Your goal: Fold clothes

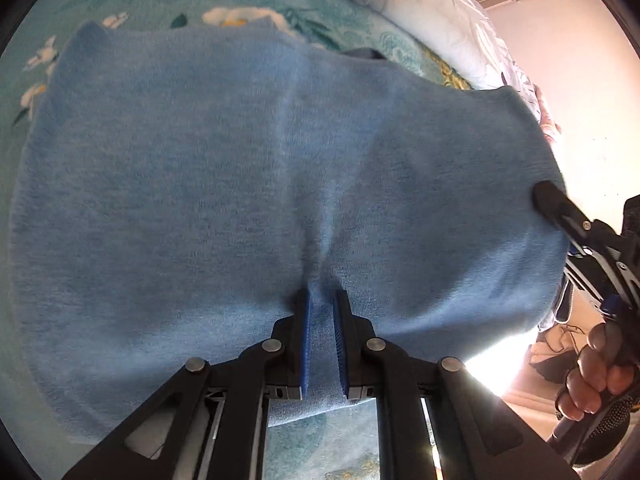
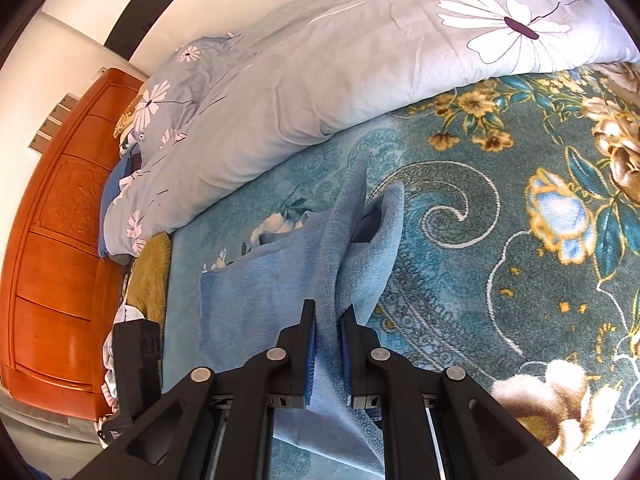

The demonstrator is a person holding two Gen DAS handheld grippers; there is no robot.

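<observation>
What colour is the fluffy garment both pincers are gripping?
Light blue all over, no pattern. The fleece garment shows best in the left wrist view.

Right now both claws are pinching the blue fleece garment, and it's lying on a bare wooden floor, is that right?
Not quite. Both the left claw and right claw do pinch the blue fleece garment, but it lies on a teal floral blanket on the bed, not on a wooden floor. The right wrist view shows this best.

Ahead of the right gripper (image 2: 328,320) we see open floral blanket (image 2: 500,240) to its right; the rolled duvet (image 2: 320,72) blocks the far side, and the wooden headboard (image 2: 60,240) bounds the left.
</observation>
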